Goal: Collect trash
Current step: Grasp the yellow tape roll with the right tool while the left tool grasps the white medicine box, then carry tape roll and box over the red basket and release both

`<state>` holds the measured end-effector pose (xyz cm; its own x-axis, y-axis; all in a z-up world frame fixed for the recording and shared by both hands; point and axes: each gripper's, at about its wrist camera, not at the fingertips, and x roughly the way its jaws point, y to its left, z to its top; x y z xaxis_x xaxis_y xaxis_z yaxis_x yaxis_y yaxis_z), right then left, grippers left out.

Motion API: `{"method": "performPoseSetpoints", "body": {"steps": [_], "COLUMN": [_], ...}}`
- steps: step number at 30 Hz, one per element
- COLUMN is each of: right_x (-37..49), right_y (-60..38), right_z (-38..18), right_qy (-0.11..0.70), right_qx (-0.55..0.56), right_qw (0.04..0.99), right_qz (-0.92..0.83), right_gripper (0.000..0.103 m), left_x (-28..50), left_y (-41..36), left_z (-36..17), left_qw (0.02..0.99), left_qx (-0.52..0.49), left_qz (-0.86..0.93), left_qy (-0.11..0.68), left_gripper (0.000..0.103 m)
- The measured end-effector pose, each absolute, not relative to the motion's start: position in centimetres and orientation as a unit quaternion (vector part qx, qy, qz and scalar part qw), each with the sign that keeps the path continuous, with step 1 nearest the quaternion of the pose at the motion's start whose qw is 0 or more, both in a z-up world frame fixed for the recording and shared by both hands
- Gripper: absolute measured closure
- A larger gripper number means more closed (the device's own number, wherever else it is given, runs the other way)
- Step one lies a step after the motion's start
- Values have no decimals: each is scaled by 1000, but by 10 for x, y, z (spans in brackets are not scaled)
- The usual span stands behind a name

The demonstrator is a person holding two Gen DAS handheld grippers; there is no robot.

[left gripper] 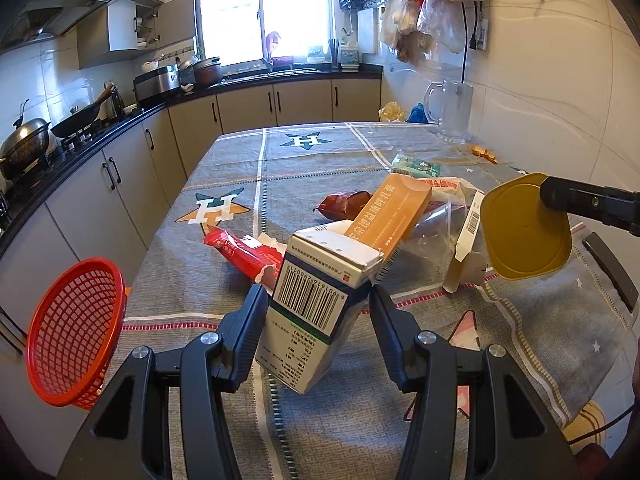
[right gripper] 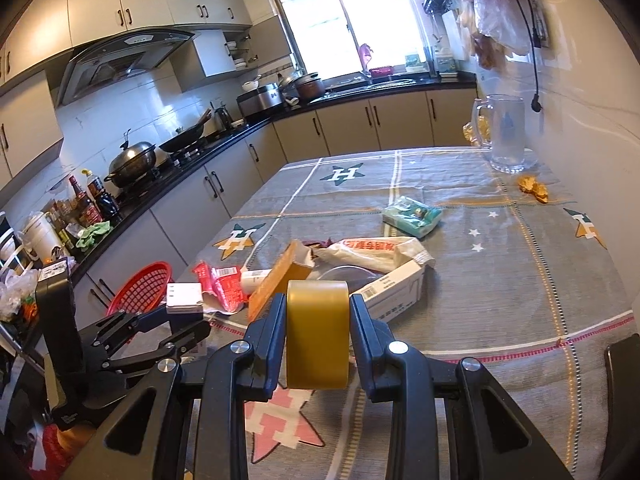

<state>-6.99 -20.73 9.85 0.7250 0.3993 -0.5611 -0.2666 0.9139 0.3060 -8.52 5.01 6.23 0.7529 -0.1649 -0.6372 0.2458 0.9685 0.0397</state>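
left gripper [left gripper: 318, 300], clenched on a white carton [left gripper: 320, 304] with a barcode face; the carton is lifted clear of the table [left gripper: 240, 168], its long axis tilted, the torn top end pointing up and away toward the pile, the bottom end toward the camera. right gripper [right gripper: 318, 334], clenched across the sides of a yellow tub [right gripper: 318, 332], held above the cloth with its flat face toward the left side. beyond both: the remaining pile, an orange box [left gripper: 394, 212], a red wrapper [left gripper: 244, 254], a clear cup [left gripper: 434, 232], a green packet [left gripper: 416, 166]. red basket [left gripper: 74, 332] hangs at the table's left edge, apparently empty. step judged: both pieces picked up, transport pending. next move likely calls for carrying the carton left over the basket rim before release.
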Motion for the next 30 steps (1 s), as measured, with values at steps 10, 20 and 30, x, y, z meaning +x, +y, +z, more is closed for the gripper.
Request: {"method": "performPoseSetpoints", "body": {"steps": [10,20,30], "right_x": [-66,-57,-49], "right_y": [-190,-158,-120], "right_z": [102,106,111], "right_qy": [324,326,328], "right_qx": [94,77,60], "right_qw": [920,913,906], "right_qz": [201,232,260], "right_gripper": [70,70,70], "left_x": [-88,-91,-93], "left_y": [58,84,116], "left_z": [66,72,77], "left_qw": [937,943,948], "left_qx": [56,41,19], "left_qz": [-103,-83,-54], "left_qy": [329,321,313], "left_gripper": [51,51,51]}}
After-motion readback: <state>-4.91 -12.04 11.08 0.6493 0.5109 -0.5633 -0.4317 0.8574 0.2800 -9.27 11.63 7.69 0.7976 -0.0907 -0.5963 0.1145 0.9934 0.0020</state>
